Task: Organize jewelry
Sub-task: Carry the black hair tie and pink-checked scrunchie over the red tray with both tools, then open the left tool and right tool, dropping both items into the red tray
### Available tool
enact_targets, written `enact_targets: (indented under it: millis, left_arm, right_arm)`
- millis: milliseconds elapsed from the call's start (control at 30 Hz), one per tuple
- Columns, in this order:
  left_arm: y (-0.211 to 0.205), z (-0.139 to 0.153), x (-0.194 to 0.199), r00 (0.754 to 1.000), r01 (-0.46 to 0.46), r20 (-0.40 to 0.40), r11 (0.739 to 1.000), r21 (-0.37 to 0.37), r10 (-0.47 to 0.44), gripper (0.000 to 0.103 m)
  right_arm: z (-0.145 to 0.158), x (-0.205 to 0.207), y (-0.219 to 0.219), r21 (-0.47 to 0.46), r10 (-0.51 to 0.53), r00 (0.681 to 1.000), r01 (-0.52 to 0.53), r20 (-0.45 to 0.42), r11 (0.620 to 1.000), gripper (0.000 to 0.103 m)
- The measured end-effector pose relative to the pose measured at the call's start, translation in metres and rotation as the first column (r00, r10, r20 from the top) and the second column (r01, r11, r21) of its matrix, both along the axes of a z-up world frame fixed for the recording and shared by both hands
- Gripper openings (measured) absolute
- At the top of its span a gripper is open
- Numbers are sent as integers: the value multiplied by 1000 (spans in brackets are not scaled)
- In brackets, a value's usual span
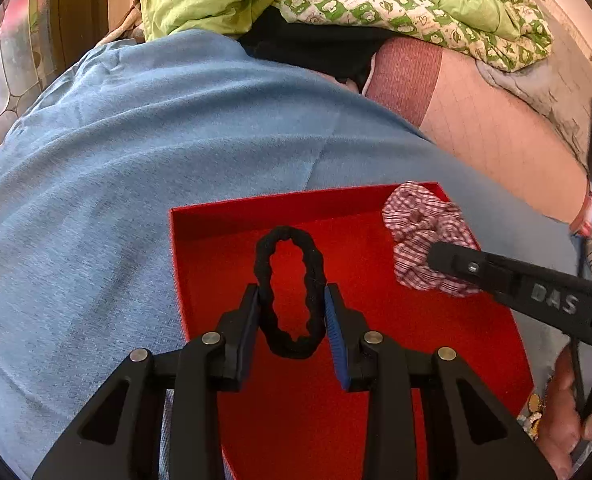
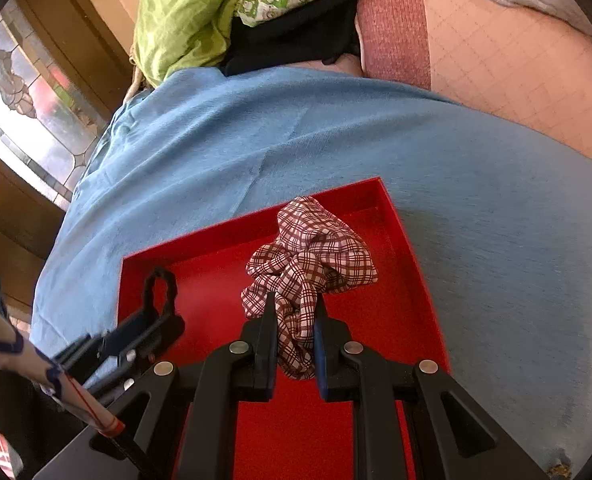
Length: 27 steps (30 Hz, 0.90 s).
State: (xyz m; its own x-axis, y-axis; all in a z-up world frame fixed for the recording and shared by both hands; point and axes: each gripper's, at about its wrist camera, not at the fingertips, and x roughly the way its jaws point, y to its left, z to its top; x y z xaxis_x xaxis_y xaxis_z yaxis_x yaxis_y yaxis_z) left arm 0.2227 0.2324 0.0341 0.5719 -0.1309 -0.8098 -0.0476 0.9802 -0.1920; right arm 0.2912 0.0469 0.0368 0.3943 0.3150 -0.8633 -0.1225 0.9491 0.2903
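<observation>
Red tray (image 1: 200, 224) sits on blue cloth (image 1: 136, 140). Left gripper (image 1: 292, 300) pinches black hair tie (image 1: 290, 292) over tray; right gripper (image 2: 296, 312) clamps checked scrunchie (image 2: 315, 252) near tray's far corner.

Matt red tray (image 1: 200, 220), fuzzy blue cloth (image 1: 136, 140), checked fabric scrunchie (image 2: 315, 252)

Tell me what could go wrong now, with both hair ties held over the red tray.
1. The black hair tie is stretched between the left gripper pads; it may spring sideways on release.
2. The checked scrunchie in the right gripper hangs near the red tray far corner and could drape over the wall.
3. The grippers work close together and could bump.
</observation>
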Motion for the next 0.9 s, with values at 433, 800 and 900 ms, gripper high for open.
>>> enact_targets:
  millis: [433,800,900]
  left_arm:
    - [1,-3,2,1000,-20,-2,1000,10,20,43]
    - [1,11,-4,999,-30,35,1000,0,30,52]
    - [0,21,-8,997,-36,62,999,1,36,54]
  right_arm:
    - [-18,11,0,12,-23,999,23,-36,1000,23]
    - [-7,1,-10,38,-40,999,41,-31,998,40]
    - [6,-5,-15,54,-43,999,44,-11,998,41]
